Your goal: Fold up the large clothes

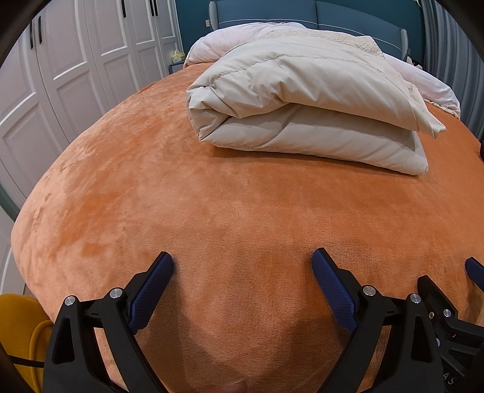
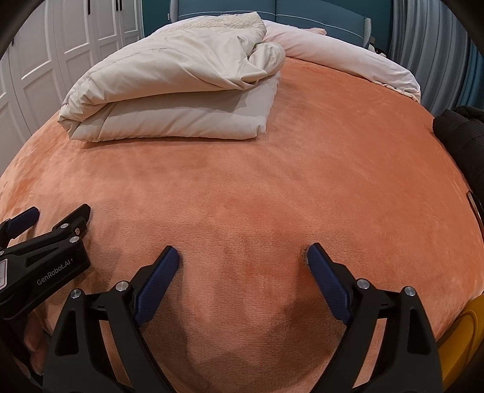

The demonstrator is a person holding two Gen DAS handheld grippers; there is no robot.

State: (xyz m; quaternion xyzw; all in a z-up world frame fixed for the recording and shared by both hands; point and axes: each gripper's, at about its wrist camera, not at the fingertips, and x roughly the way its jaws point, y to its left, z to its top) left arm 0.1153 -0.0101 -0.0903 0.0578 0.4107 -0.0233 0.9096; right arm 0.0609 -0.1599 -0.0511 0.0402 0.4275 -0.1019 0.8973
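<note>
1. Orange plush bed cover [image 1: 230,193] is lying smooth and bare near the camera, likely cleared as a folding surface.
2. Both tongs, left [image 1: 242,263] and right [image 2: 243,255], are hovering wide open side by side above it, gripping nothing.
3. Cream quilted garment [image 2: 178,90] is sitting folded, well apart toward the headboard [image 1: 314,13], seemingly parked out of the way.
4. Black clothing [image 2: 462,142] is waiting at the right edge.

The bed [image 1: 211,196], covered in orange plush, carries a folded cream garment [image 1: 302,121] well ahead of the left hand-held gripper [image 1: 242,263]. Farther beyond lies pale pink bedding [image 2: 348,54]; a black garment [image 2: 459,136] rests at the right edge.
</note>
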